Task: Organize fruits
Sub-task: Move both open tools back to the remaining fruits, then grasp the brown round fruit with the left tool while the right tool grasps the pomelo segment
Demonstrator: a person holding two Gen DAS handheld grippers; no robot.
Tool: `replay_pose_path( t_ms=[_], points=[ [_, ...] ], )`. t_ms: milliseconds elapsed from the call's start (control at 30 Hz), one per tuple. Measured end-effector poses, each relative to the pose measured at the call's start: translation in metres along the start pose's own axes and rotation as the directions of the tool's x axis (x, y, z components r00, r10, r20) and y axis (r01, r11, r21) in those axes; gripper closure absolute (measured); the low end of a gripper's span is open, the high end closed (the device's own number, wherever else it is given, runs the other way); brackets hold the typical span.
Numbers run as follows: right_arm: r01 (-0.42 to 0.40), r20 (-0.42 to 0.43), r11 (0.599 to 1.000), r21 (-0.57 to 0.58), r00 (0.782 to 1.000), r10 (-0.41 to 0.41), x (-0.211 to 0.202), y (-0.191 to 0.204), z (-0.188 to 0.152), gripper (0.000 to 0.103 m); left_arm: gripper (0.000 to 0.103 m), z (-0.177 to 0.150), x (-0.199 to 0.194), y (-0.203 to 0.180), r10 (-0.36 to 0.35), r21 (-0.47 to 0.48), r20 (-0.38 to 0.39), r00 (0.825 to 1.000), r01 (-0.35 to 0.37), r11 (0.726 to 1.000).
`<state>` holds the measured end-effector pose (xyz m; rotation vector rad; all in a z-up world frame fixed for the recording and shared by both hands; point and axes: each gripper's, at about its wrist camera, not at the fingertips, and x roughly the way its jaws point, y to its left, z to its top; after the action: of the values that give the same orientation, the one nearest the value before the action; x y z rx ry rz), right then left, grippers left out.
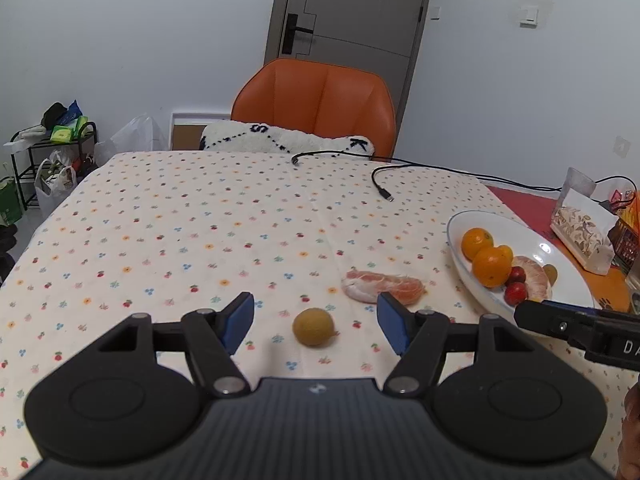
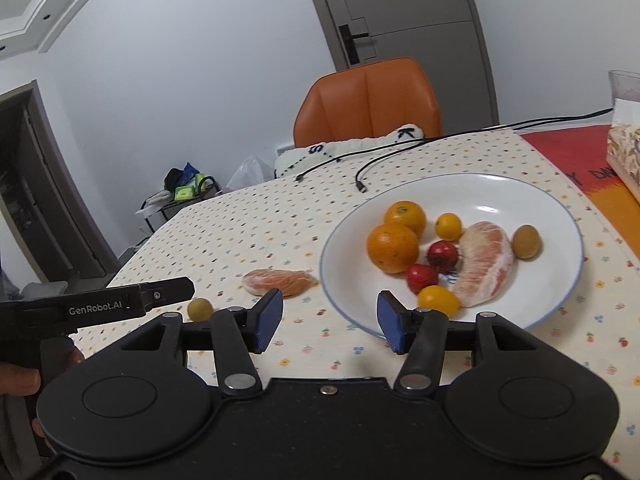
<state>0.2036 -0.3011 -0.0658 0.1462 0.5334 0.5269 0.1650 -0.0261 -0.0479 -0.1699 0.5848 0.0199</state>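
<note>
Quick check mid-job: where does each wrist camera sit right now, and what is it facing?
Left wrist: on the left gripper, low over the table, facing the longan between its open fingers and the pomelo piece; the right gripper juts in at right.
Right wrist: on the right gripper, facing the plate of fruit; the left gripper and a hand show at left.
Shared: longan, pomelo piece, plate, chair.
</note>
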Motion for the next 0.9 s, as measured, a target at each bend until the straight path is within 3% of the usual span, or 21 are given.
replay_pose_path(
  t_ms=[167, 300, 633, 900],
  points=[
    [-0.009, -0.011, 1.0, -0.012, 1.0, 0.009, 0.006, 0.008, 0.0, 0.05, 0.037, -0.005, 0.005, 0.005, 0.003, -0.009, -0.012, 1.0, -0.003, 1.0],
    [-0.018, -0.011, 0.999, -0.026, 1.0, 0.018, 0.009, 0.015, -0.001, 0.043, 0.037, -0.008, 0.01, 0.006, -0.001, -0.011, -0.021, 1.0, 0.001, 1.0],
    [-0.052, -0.046, 0.997, -0.057, 0.998, 0.05, 0.023, 0.032, -0.004, 0.043, 0.042, -0.013, 0.027, 0.002, -0.021, -0.019, -0.036, 0.999, 0.021, 1.0],
    [-0.055, -0.076, 0.996, -0.067, 0.996, 0.05, 0.042, 0.046, -0.002, 0.043, 0.071, -0.013, 0.037, 0.009, -0.03, -0.046, -0.047, 0.998, 0.028, 0.999]
  ],
)
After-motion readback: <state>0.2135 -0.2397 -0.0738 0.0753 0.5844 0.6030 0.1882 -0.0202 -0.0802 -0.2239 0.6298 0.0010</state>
